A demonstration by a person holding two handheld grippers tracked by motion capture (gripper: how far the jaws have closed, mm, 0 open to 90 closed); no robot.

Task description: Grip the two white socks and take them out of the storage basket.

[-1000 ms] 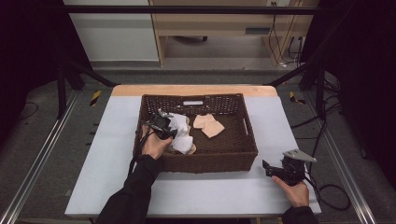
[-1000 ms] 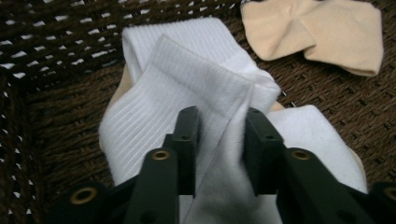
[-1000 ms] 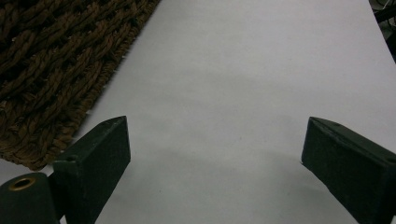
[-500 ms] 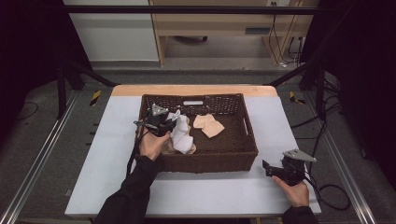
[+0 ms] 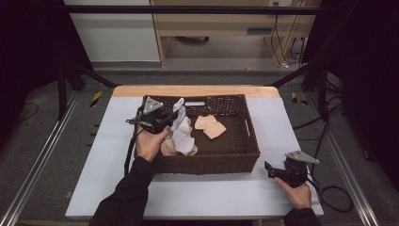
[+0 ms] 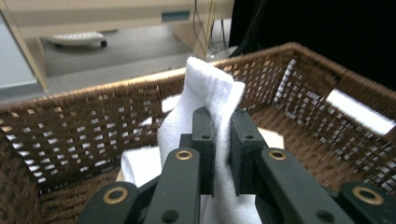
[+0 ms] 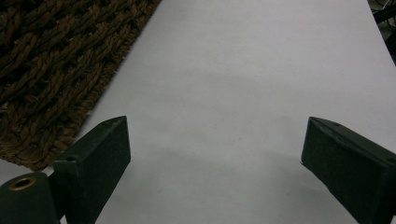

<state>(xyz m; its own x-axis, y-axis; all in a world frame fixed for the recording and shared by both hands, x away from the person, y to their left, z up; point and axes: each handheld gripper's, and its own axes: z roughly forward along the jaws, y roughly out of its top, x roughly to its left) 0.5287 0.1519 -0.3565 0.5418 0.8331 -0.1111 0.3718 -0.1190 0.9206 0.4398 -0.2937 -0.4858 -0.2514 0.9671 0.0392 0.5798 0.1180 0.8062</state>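
Your left gripper (image 6: 223, 140) is pinching the white sock (image 5: 182, 132) by one fold, centre-left of frame, partly above the basket (image 5: 251, 141). Thin grip, so a fast lift could slip it or drag the tan cloth (image 5: 210, 126). Right gripper (image 7: 215, 149) sits wide, empty, lower right.

The left tongs (image 5: 169, 117) have closed on the white sock (image 5: 182, 132) and risen, so the sock now hangs higher above the floor of the basket (image 5: 244, 127).
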